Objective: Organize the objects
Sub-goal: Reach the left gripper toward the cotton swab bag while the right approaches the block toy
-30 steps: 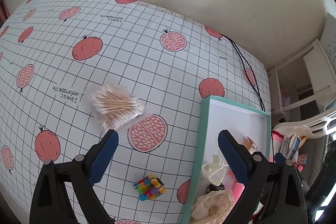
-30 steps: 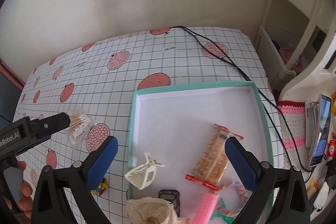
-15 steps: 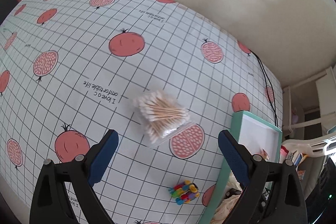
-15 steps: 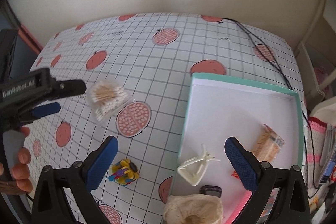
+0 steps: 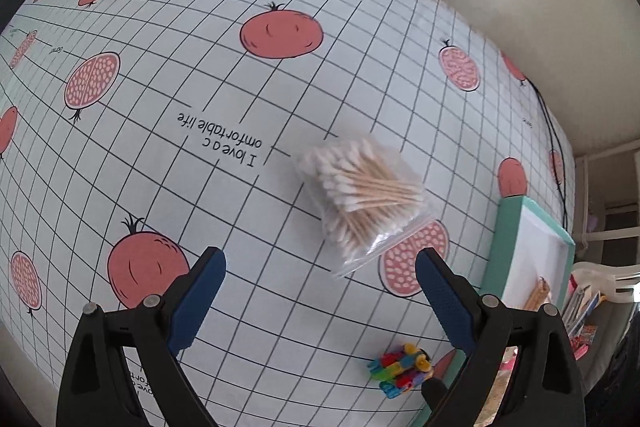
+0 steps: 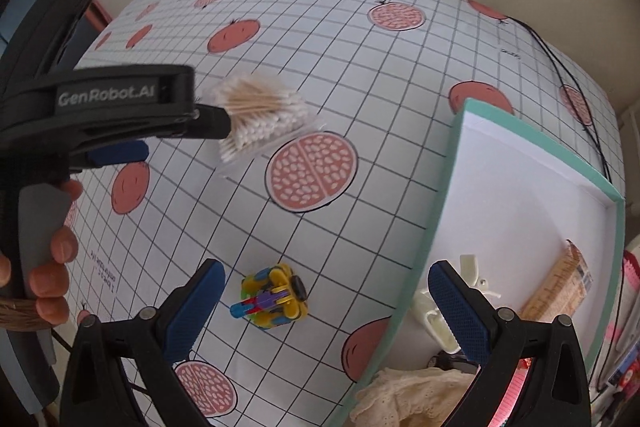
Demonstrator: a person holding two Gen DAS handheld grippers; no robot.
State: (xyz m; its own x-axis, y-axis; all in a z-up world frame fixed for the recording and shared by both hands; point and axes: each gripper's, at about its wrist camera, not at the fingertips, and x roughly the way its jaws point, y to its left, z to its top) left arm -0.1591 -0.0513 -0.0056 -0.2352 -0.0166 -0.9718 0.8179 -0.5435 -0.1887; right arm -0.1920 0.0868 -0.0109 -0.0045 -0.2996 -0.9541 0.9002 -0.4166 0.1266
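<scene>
A clear bag of cotton swabs (image 5: 362, 193) lies on the pomegranate-print tablecloth (image 5: 160, 115). My left gripper (image 5: 320, 291) is open and empty, just short of the bag; it also shows in the right wrist view (image 6: 176, 135), beside the bag (image 6: 260, 115). A small multicoloured toy (image 6: 274, 297) lies on the cloth between my right gripper's open jaws; the right gripper (image 6: 324, 301) is empty. The toy also shows in the left wrist view (image 5: 402, 369). A teal-rimmed white tray (image 6: 444, 227) at the right holds a wrapped snack bar (image 6: 560, 287), a cream hair clip (image 6: 436, 319) and lace cloth (image 6: 412, 395).
A black cable (image 6: 568, 75) runs along the table's far right edge. A pink comb (image 6: 516, 391) sits in the tray's near corner. Furniture and clutter stand beyond the table at the right (image 5: 588, 311). A wall lies behind the table.
Both grippers have swung left and closer to the table. The swab bag now sits nearer my left gripper, and the toy has come between my right gripper's jaws.
</scene>
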